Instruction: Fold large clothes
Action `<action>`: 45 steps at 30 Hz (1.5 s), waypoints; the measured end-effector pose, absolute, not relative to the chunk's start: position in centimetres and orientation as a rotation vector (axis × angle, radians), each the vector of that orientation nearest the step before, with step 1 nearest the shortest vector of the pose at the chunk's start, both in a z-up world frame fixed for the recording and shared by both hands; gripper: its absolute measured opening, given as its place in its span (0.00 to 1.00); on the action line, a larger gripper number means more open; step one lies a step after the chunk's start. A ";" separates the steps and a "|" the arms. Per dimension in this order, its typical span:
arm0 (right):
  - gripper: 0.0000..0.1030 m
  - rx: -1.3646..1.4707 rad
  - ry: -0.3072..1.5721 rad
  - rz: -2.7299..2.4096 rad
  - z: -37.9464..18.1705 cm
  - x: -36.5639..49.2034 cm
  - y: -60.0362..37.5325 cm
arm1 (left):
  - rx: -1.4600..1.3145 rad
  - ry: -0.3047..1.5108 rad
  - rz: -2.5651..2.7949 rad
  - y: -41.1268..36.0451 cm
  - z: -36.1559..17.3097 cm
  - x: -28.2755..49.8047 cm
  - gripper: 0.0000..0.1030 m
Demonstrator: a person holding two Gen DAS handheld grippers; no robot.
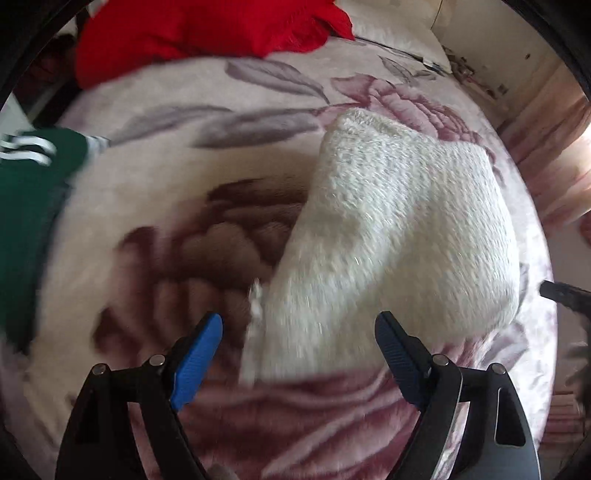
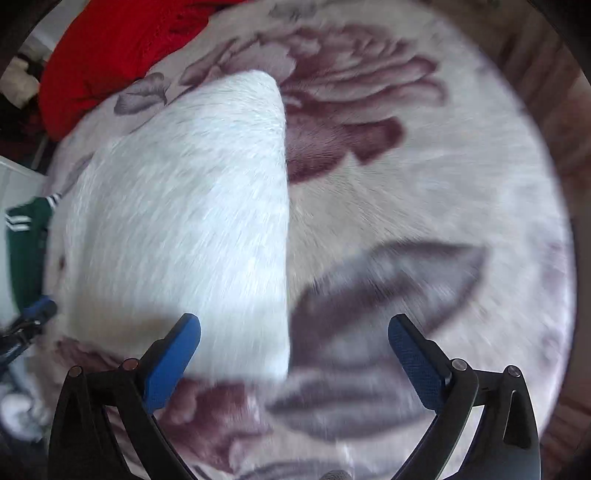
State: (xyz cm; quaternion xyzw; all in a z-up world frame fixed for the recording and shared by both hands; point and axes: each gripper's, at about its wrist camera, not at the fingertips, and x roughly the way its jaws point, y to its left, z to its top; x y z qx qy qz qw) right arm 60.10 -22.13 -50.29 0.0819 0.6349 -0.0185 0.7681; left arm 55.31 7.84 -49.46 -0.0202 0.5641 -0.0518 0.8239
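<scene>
A folded white fuzzy sweater (image 1: pixel 399 236) lay on a floral blanket (image 1: pixel 184 192) spread over the bed, filling the centre right of the left wrist view and the centre left of the right wrist view (image 2: pixel 184 221). In the left wrist view the left tongs (image 1: pixel 299 325) stood wide apart at the bottom of the frame, holding nothing, with the near end of the sweater showing between the blue pads (image 1: pixel 195 362). In the right wrist view the right tongs (image 2: pixel 293 326) were likewise spread and empty, the left pad over the sweater's lower edge and the right pad over a grey leaf print on the blanket (image 2: pixel 406 184). The sweater's straight right edge ran down the middle of that frame. A red garment (image 1: pixel 207 33) lay bunched at the upper left of both views (image 2: pixel 122 48), beyond the sweater and apart from it. A green garment with white stripes (image 1: pixel 33 206) sat at the left edge of both frames (image 2: pixel 26 243), near the side of the bed. At the far right edge of the left view a dark tip of the other tool (image 1: pixel 565 295) showed beside the sweater; in the right view a blue-tipped tool (image 2: pixel 37 310) appeared at the lower left. Both views were blurred.
</scene>
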 end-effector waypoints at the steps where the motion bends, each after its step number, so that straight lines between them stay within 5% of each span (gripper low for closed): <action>1: 1.00 0.103 1.343 -0.092 -49.2 58.2 -21.0 | -0.043 1.185 -0.105 7.8 -48.8 54.4 0.93; 2: 1.00 0.052 1.306 -0.122 -47.7 56.9 -19.7 | -0.046 1.161 -0.103 7.5 -47.6 53.4 1.00; 30: 1.00 -0.052 0.903 -0.286 -14.8 33.0 -16.1 | 0.057 0.804 -0.048 1.7 -16.6 30.1 1.00; 45: 1.00 -0.030 0.745 -0.267 -2.8 20.0 -15.5 | 0.020 0.665 -0.037 1.1 -8.5 20.9 1.00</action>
